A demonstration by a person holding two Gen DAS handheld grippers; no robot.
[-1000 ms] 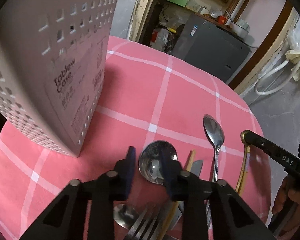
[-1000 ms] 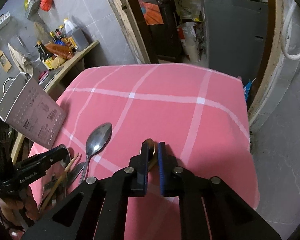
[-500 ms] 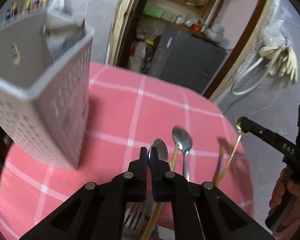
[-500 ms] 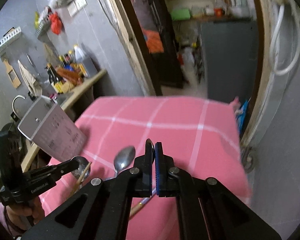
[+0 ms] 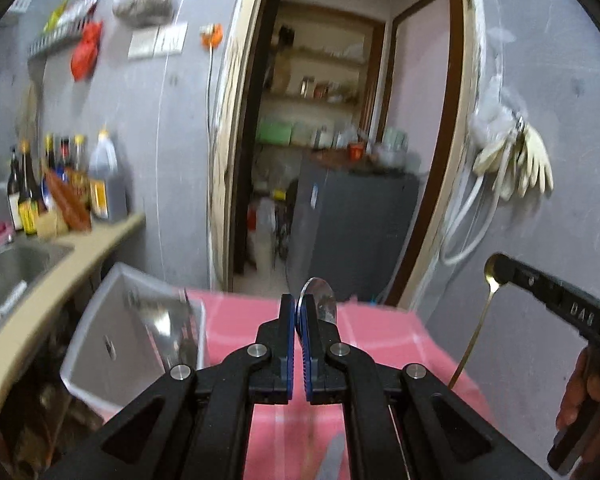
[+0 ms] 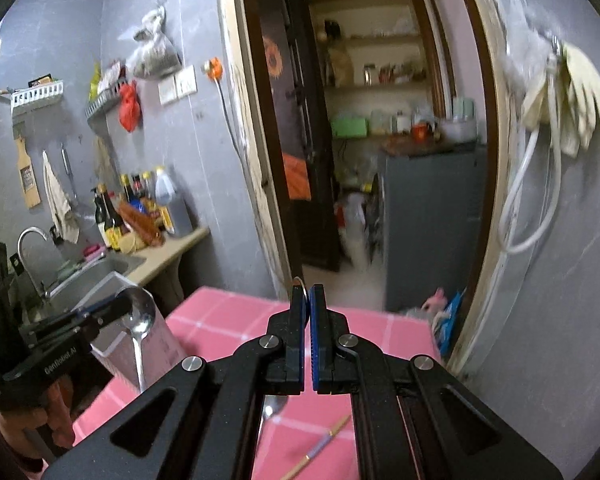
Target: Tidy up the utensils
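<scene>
2 stiff, slick, light metal spoons hang in the air above the pink-clothed surface [image 6: 236, 312], each pinched at its bowl by closed jaws, the steel spoon [image 6: 140, 316] in the left gripper [image 5: 299, 322] beside the white cutlery holder [image 5: 100, 344], the gold spoon [image 5: 490, 276] in the right gripper [image 6: 309, 320], so either could swivel.

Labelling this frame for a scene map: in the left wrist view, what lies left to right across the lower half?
Sink → white utensil holder → left tongs gripping a silver spoon → gold spoon hanging from the right tongs.
</scene>
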